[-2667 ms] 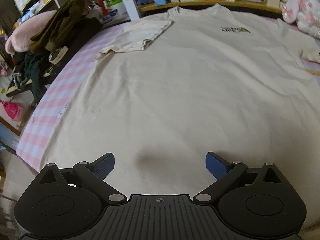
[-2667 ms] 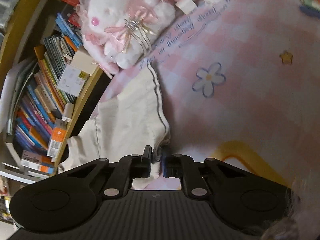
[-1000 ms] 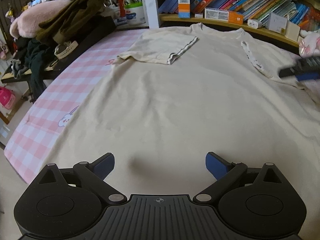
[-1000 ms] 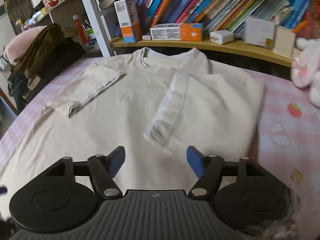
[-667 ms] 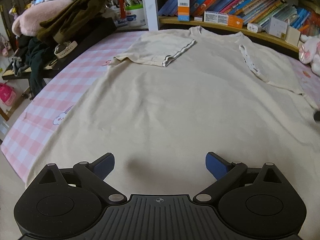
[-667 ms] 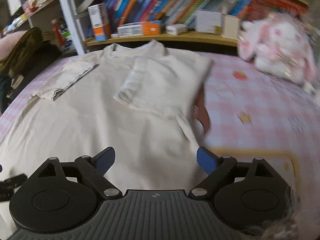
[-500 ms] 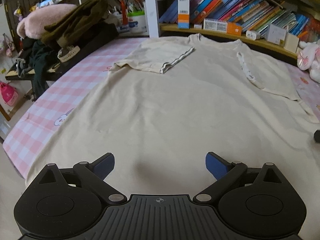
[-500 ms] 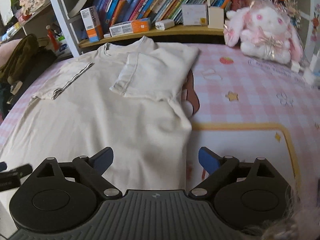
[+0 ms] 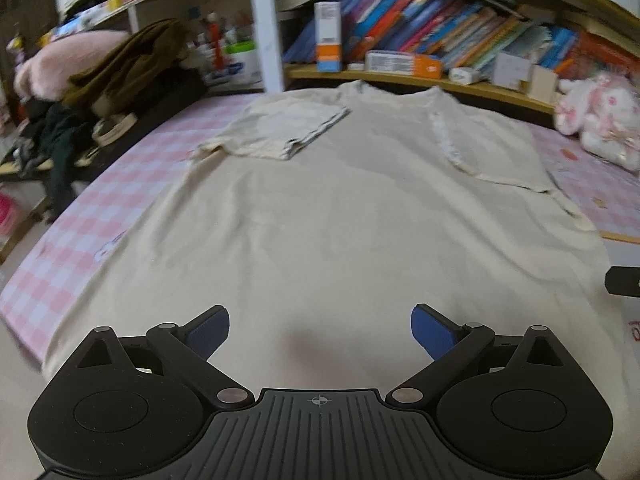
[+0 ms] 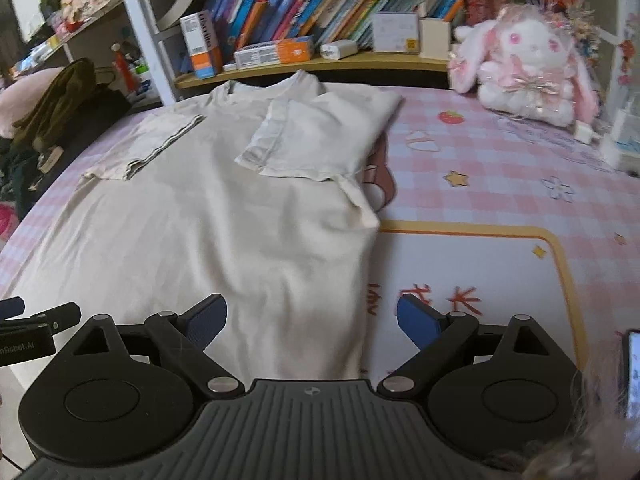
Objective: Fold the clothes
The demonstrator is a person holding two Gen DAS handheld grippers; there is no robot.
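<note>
A cream T-shirt [image 10: 208,232] lies flat on a pink checked bed cover [image 10: 500,200], collar at the far end by the bookshelf [image 10: 320,60] and hem at the near end, so its long axis runs from near to far, straight away from both tools. Both sleeves are already turned in onto the body: the left sleeve [image 9: 280,132] lies folded over at the far left, and the right sleeve [image 10: 316,140] lies as a wider flap at the far right.

The left gripper [image 9: 320,330] hovers over the near middle of the shirt with its jaws wide apart and nothing between the blue pads but flat cloth below. The right gripper [image 10: 312,320] has just been spreading its jaws and now stands wide too, holding nothing; the shirt's right side edge runs between its pads, with cloth under the left pad and the printed mat [image 10: 480,264] under the right one.

With the sleeves done, the hem looks like the next thing to take, probably one near corner for each hand, to be carried away toward the collar along the long axis. The right gripper sits nearer its target, as the near right corner lies just below and toward it. The left one has farther to go, since the near left corner [image 9: 52,360] is off to its left. A pink plush rabbit [image 10: 524,68] sits at the far right, well apart from the shirt
</note>
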